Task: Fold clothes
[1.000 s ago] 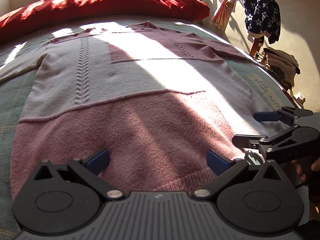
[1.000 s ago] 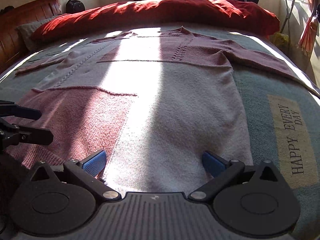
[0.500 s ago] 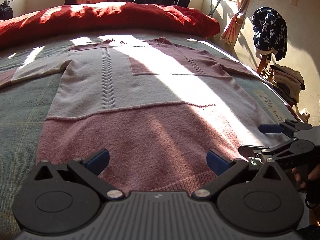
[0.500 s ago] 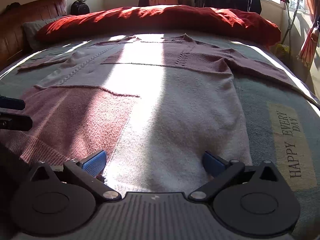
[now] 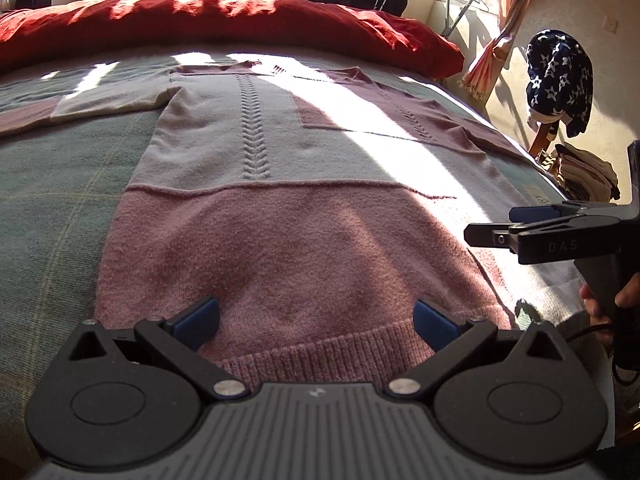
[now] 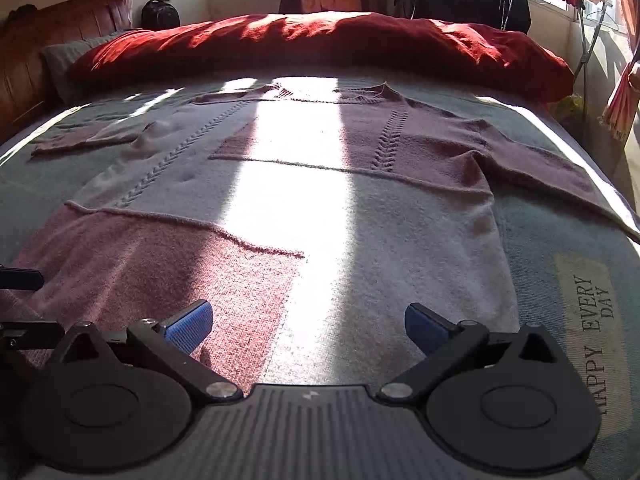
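A knitted sweater (image 5: 280, 184) in pink, grey and mauve panels lies flat on the bed, sleeves spread, hem nearest me. My left gripper (image 5: 316, 318) is open just above the pink ribbed hem, nothing between its blue pads. My right gripper (image 6: 308, 322) is also open, over the hem where the pink panel meets the grey one on the sweater (image 6: 360, 220). The right gripper (image 5: 516, 226) shows side-on at the right of the left wrist view, held by a hand (image 5: 600, 304). Part of the left gripper's fingers (image 6: 22, 280) shows at the left edge of the right wrist view.
The bed carries a green-grey blanket (image 6: 536, 240) with a "HAPPY EVERY DAY" label (image 6: 592, 312). A red duvet (image 6: 320, 48) is bunched along the far side. A chair with a star-print garment (image 5: 560, 76) and piled clothes (image 5: 584, 172) stands to the right of the bed.
Both grippers have pulled back and tilted up from the sweater, so more of it and the room shows. The left wrist view has shifted left. Both stay open.
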`<state>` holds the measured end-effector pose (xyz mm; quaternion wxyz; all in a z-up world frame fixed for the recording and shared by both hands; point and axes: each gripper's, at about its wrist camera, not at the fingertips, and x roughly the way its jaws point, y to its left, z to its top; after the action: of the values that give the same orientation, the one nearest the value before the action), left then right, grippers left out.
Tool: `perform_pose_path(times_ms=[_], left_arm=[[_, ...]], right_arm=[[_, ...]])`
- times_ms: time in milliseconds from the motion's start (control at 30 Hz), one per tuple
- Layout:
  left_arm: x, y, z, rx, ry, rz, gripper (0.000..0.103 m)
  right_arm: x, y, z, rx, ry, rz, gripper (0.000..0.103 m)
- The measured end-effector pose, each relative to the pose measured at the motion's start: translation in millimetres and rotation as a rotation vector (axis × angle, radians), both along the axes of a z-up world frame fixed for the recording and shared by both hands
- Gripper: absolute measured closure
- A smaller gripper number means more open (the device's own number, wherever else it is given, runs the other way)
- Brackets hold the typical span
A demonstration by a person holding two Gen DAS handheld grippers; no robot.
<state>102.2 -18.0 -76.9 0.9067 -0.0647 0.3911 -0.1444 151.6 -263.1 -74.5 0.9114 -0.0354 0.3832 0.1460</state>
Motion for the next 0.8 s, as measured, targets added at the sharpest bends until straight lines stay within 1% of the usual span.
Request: perform_pose_path(times_ms=[67,167,333,433,500,533,667,800], left_arm=[[-1.5,2.3,-1.2,-0.011,-0.004,-0.002,0.001],[-3.4,3.0,-1.8,-0.008,-0.009,-0.008,0.001],[-4.4,0.8,3.4,0.004,-0.015,-0.009,0.0],[3.2,0.4,15.0,0.013,-0.052,-0.023,0.001],[14.5,1.6,24.7,0.033,-0.099,-0.022,0.001],[21.2,3.0,26.4,0.034,-0.106,-0.018,0.001],[47.5,12.7,19.5,-0.009,-0.064,0.016,0.001],[41.5,22.7,11.1,-0.041,-0.054,0.034,0.001]], right_arm=[[5.9,6.8,-5.6,-0.001,0.023,0.011,0.0],[-3.8,16.1,-11.7,-0.057,0.009,0.031,0.0],[-39.0,15.8,-11.9,-0.081,0.017,0.056,0.0],[-52.5,10.0,-14.0,-0.061,0.014,0.061,0.0],[-56.2,6.3,-16.2,-0.044,0.003,0.059,0.0],[-56.3,6.2,-16.4,-0.043,0.003,0.057,0.0],[-54.9,7.9,-16.6,-0.047,0.003,0.051,0.0],[-55.2,4.2,-17.8,-0.031,0.001,0.057,0.0]])
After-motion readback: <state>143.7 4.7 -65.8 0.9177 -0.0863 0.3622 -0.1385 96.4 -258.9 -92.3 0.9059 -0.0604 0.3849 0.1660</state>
